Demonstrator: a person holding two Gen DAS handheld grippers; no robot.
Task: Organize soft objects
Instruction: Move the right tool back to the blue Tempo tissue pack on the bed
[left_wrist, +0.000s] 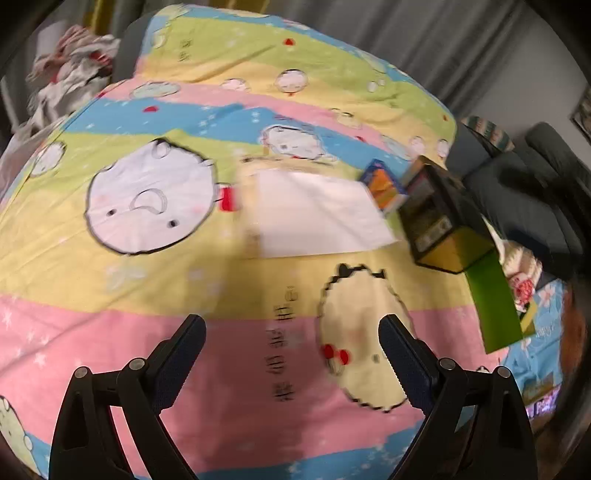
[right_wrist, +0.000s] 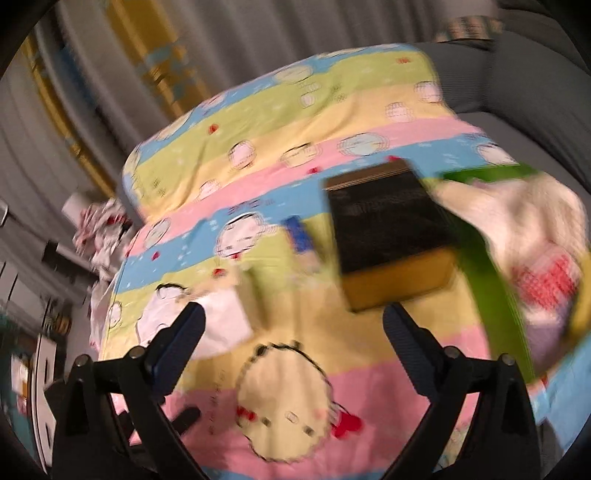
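A folded white cloth lies flat on the striped cartoon quilt that covers the bed. My left gripper hovers over the quilt short of that cloth, open, with nothing between its fingers. In the right wrist view the white cloth shows partly behind the left finger of my right gripper, which is also open and empty above the quilt. A cream and red soft item sits at the right behind a green flap. Both views are blurred.
A black and yellow box with a green flap stands right of the cloth, a small blue and orange box beside it. A crumpled red and white fabric lies off the bed's far left corner. Grey curtains hang behind.
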